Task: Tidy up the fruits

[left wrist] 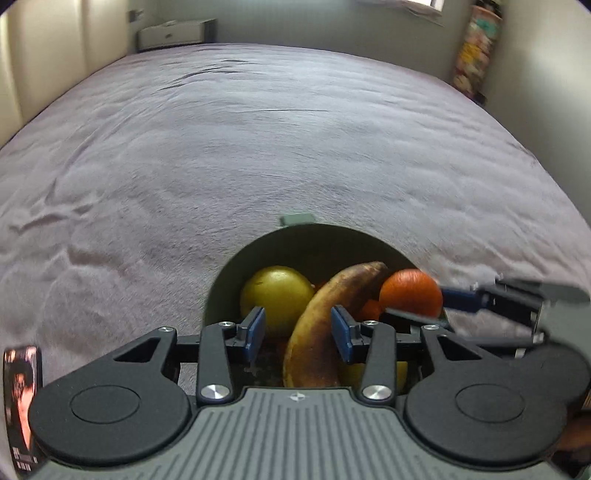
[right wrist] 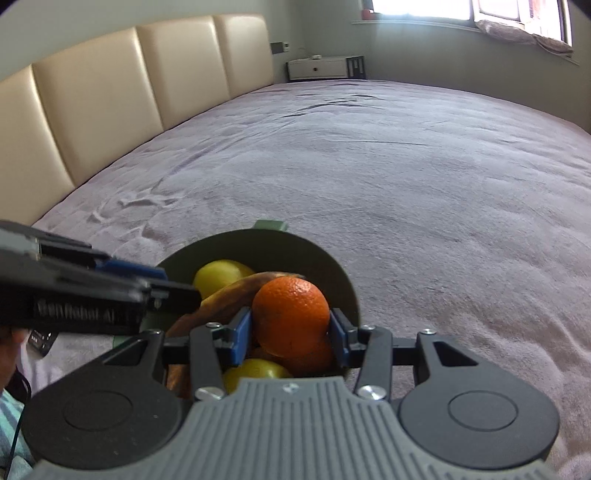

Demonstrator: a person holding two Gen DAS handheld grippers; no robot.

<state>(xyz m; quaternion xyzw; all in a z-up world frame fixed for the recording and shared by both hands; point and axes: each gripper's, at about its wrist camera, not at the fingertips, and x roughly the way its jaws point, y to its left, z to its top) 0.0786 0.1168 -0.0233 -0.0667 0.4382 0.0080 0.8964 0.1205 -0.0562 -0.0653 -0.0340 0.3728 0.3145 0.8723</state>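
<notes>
Bed cover [left wrist: 258, 147], mauve, faintly wrinkled: fills both views, bare in every direction beyond the bowl out to its far edge; padded cream headboard [right wrist: 110, 92] along the left border in the right wrist view, low white cabinet [right wrist: 325, 68] past the far corner, window [right wrist: 461, 11] above. Bowl [left wrist: 236, 266], olive green, round, small tab at the far rim: resting on the cover directly under both grippers, open cover all round it. Contents, heaped: banana [left wrist: 321, 332], brown-mottled, lying lengthwise with its tip toward the far wall; yellow fruit [left wrist: 277, 295] to its left; orange [right wrist: 291, 314] on top at the right side; second yellow fruit [right wrist: 255, 371] at the near wall, partly hidden under the gripper; further orange fruit beneath, only partly visible. Left gripper [left wrist: 298, 330]: spread open above the near half of the bowl, blue pads on either side of the banana's middle, right pad close against the peel, left pad apart from it and overlapping the yellow fruit behind; contact with the banana not determinable. Right gripper [right wrist: 291, 334]: blue pads set against both flanks of the orange, closed on it; in the left wrist view, reaching in from the right with the orange at its tips above the bowl's right rim. Grippers side by side over the bowl, near each other, not touching. Dark device [right wrist: 40, 339] on the cover near the bowl's left, mostly hidden.
</notes>
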